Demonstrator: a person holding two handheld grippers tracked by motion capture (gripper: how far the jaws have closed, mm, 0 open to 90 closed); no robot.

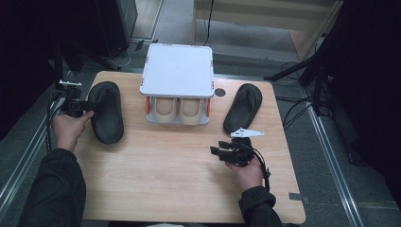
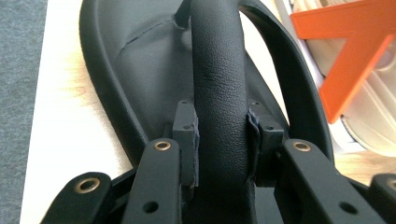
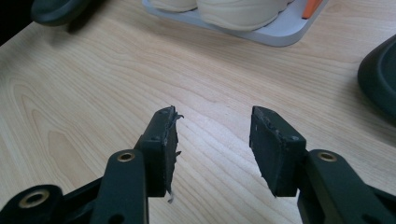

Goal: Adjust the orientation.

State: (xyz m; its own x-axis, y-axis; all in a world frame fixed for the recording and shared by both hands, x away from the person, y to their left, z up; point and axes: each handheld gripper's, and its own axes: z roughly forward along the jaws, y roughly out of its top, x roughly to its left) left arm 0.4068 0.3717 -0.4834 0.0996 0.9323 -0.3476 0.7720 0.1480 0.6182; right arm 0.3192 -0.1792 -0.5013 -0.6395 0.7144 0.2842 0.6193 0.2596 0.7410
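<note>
Since the left gripper [image 2: 219, 140] is clamped on the strap [image 2: 218, 70] of the black slipper [image 1: 106, 111] at the table's left edge, lift gently, probably toward the shoe rack [image 1: 177, 71]; the right gripper [image 3: 212, 140] waits open above bare wood.

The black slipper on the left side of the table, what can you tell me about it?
The black slipper is an open-toed slide with a matte, leather-like look, a stitched footbed and a raised rim. It lies sole-down on the wooden table, left of the white shoe rack, lengthwise away from the person. A broad, padded strap arches over it, and the left gripper is clamped on that strap, one pad on each side.
</note>
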